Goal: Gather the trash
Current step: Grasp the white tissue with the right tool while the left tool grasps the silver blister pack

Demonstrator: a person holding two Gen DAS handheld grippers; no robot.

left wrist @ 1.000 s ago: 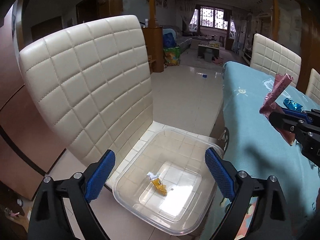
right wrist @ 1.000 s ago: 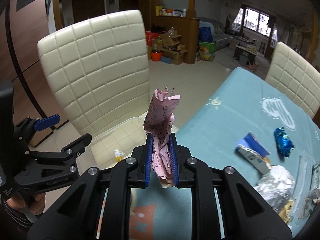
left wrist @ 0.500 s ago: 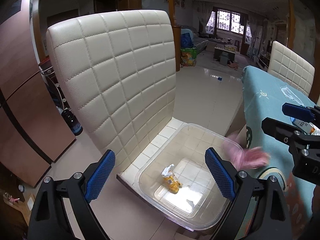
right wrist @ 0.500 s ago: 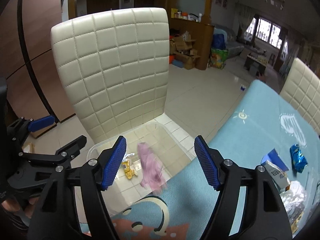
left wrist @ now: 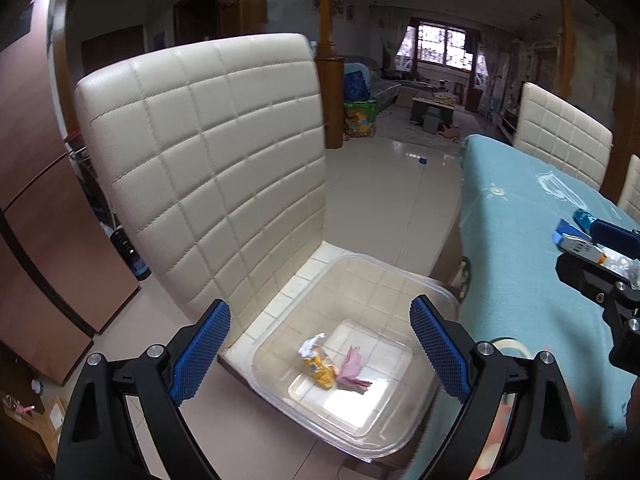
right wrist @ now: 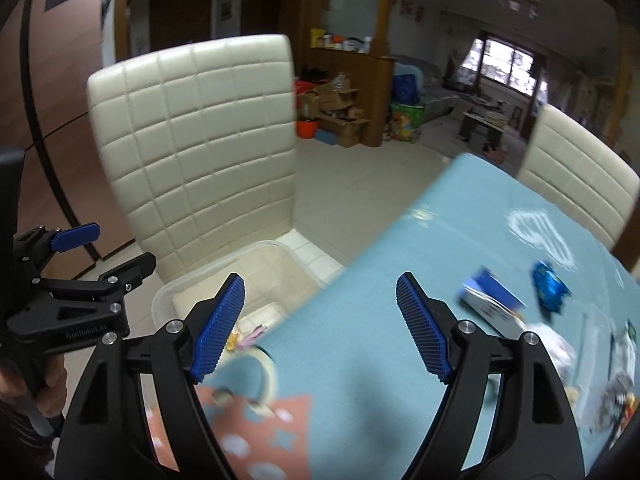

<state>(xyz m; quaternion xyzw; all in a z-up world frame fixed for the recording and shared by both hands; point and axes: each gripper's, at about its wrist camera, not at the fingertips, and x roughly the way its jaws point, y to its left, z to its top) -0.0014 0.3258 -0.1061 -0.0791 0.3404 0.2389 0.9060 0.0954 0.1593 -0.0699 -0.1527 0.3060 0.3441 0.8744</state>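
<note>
Right of the right gripper's opening jaws, the blue packet (right wrist: 550, 286) and boxed wrapper (right wrist: 490, 300) are motion-blurred. The pink wrapper (right wrist: 252, 336) is mostly hidden behind its left pad (right wrist: 218, 330).

You had open air above the bin (left wrist: 352, 276), walled behind by the chair back (left wrist: 208, 168) and crowded on your right by the table edge (left wrist: 472, 240), with wrappers (right wrist: 520, 300) cluttering its far side.

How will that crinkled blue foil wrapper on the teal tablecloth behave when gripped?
The crinkled blue foil wrapper looks crumpled and thin, so it will probably crush flat and weigh almost nothing. Its glossy surface may slip. Lying loose on the teal tablecloth, it could skid if nudged.
</note>
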